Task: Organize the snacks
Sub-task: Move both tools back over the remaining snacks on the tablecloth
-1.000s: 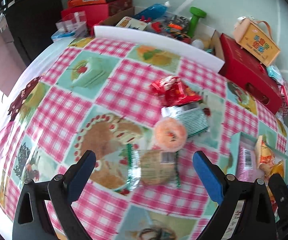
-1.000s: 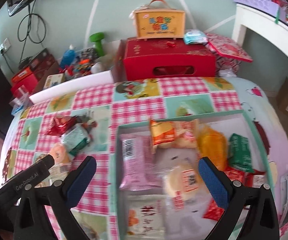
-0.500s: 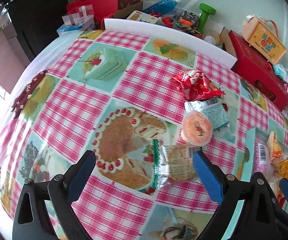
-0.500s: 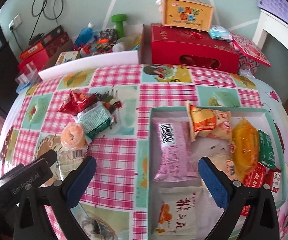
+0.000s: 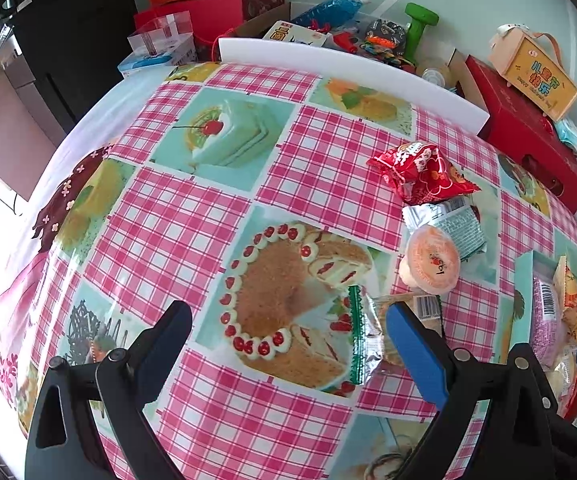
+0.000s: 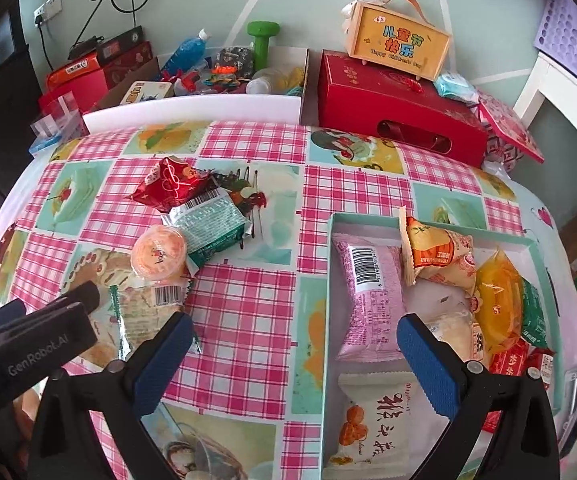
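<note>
Loose snacks lie on the checked tablecloth: a red packet (image 5: 420,170), a green-and-white packet (image 5: 456,224), a round orange jelly cup (image 5: 432,264) and a clear cracker packet (image 5: 372,340). My left gripper (image 5: 284,344) is open and empty above the cloth, its right finger over the cracker packet. My right gripper (image 6: 292,356) is open and empty over the left edge of the teal tray (image 6: 328,280), which holds a pink packet (image 6: 368,292), an orange packet (image 6: 436,252) and several others. The same loose snacks show in the right wrist view: red packet (image 6: 168,184), jelly cup (image 6: 158,254).
A red gift box (image 6: 400,112) with a yellow carry box (image 6: 398,42) on it stands behind the table. A white board (image 5: 348,68) edges the far side, with a carton of clutter and a green dumbbell (image 6: 262,40) beyond. The left gripper's body (image 6: 28,340) sits low left.
Both grippers have pulled back and to the left. In the left wrist view the loose snacks have slid rightward; the cracker packet is now under the right finger. Both stay open.
</note>
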Tool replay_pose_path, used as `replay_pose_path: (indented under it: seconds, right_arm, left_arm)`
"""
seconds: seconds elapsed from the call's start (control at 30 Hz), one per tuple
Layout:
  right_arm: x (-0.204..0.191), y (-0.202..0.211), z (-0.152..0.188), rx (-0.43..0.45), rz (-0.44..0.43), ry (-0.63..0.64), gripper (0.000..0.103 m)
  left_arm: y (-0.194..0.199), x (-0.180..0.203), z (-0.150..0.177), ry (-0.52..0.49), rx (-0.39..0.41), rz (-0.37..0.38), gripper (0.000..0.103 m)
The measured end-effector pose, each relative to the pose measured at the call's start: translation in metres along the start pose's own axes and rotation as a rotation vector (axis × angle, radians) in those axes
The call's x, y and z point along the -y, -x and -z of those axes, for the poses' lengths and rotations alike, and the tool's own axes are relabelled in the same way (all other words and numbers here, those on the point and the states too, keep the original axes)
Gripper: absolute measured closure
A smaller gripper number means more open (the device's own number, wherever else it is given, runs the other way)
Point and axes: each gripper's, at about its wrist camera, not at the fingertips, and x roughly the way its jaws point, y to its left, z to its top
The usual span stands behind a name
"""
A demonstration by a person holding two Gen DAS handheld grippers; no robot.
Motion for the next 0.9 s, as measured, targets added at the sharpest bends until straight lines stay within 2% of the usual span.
replay_pose_path:
  seconds: [0.17, 0.3, 0.53, 0.67, 0.83, 0.9]
  right_arm:
    - [-0.007, 0.003, 0.002, 0.018, 0.012, 0.008, 0.000]
    - [-0.011, 0.002, 0.002, 0.026, -0.018, -0.004, 0.000]
    - [-0.018, -0.014, 0.005, -0.024, -0.062, -0.027, 0.000]
    - [-0.029, -0.018, 0.007, -0.023, -0.067, 0.000, 0.000]
    - [-0.052, -0.024, 0.008, -0.016, -0.118, 0.044, 0.000]
    - [-0.058, -0.028, 0.009, -0.018, -0.143, 0.051, 0.000]
  left_arm:
    - [-0.004, -0.009, -0.001, 0.010, -0.019, 0.035, 0.005]
    - [-0.007, -0.015, -0.002, 0.011, -0.028, 0.055, 0.005]
    - [-0.016, -0.021, -0.003, -0.008, -0.042, 0.043, 0.005]
    - [-0.021, -0.023, -0.004, 0.004, -0.061, 0.077, 0.005]
    - [-0.025, -0.020, -0.004, 0.002, -0.069, 0.067, 0.005]
    - [-0.032, -0.020, -0.005, 0.010, -0.079, 0.038, 0.005]
